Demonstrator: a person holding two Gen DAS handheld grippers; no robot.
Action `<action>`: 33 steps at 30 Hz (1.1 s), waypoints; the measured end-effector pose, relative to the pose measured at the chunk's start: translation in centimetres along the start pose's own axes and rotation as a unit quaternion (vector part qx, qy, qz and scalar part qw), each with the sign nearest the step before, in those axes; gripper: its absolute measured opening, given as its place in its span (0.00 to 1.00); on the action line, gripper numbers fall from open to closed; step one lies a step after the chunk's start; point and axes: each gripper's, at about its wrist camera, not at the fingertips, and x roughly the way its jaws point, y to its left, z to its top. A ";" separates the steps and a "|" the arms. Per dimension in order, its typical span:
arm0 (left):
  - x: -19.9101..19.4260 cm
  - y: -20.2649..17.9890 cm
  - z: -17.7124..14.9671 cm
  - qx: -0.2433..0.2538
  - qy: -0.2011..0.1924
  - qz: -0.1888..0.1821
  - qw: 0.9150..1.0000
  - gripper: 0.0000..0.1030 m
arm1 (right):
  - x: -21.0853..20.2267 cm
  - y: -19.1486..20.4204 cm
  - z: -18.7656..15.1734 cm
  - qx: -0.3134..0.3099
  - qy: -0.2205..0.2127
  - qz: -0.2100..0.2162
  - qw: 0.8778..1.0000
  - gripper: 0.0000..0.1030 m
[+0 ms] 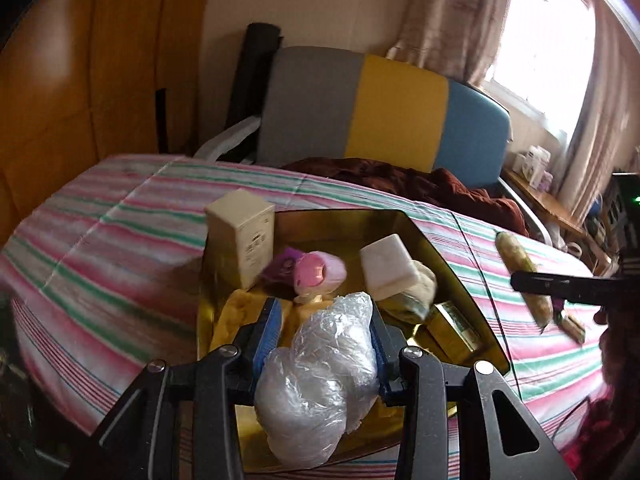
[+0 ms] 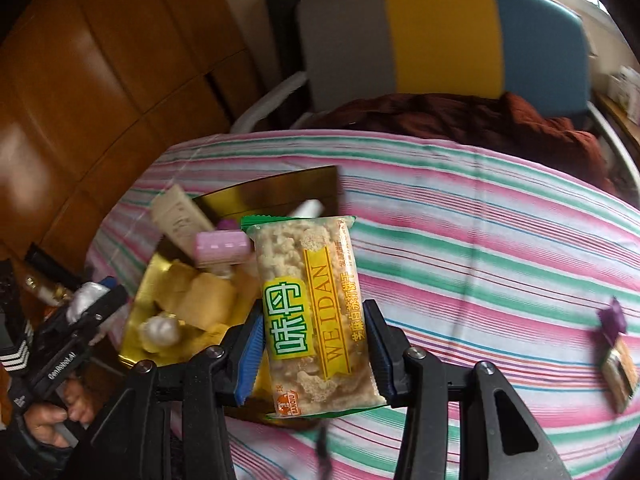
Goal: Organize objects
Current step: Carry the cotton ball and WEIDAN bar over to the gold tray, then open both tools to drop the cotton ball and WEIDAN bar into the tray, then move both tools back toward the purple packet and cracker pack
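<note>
Two grippers each held a thing. L gripper point(image 1: 322, 332) squeezed a crinkly clear plastic bag point(image 1: 320, 384), soft & lumpy, just over the near end of the shiny gold tray point(image 1: 452, 276). R gripper point(image 2: 316, 344) pinched a flat snack pack point(image 2: 316, 316) w/ bumpy beige bits inside & a yellow label, held up beside the tray.

In the tray sat a tall cream box point(image 1: 242, 236), a round pink lid thing point(image 1: 318, 274) & a white block point(image 1: 386, 266). Tray lay on a striped pink-green cloth point(image 2: 480, 248). Another small purple-topped packet point(image 2: 618, 356) lay well apart on the cloth.
</note>
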 end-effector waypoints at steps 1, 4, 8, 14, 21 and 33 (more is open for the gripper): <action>0.2 0.4 0.0 -0.009 0.004 -0.003 1.000 0.39 | 0.7 0.9 0.3 -0.005 0.004 0.006 1.000 0.45; 0.8 0.7 0.2 -0.023 0.013 -0.012 1.000 0.39 | 2.4 2.6 1.2 -0.008 0.018 0.015 1.000 0.45; 1.7 0.5 0.9 -0.026 0.016 -0.026 0.999 0.39 | 4.3 4.2 3.0 -0.004 0.028 0.028 0.999 0.45; 4.6 -0.9 2.4 -0.021 0.025 -0.034 0.999 0.39 | 7.0 4.7 6.6 0.028 0.031 0.024 0.999 0.46; 7.4 -2.0 2.1 -0.012 0.052 -0.037 0.998 0.39 | 8.4 4.4 7.0 0.047 0.032 0.022 0.998 0.48; 7.1 -1.8 0.8 -0.010 0.051 -0.005 0.999 0.59 | 5.4 4.4 3.9 0.032 0.014 0.010 0.999 0.48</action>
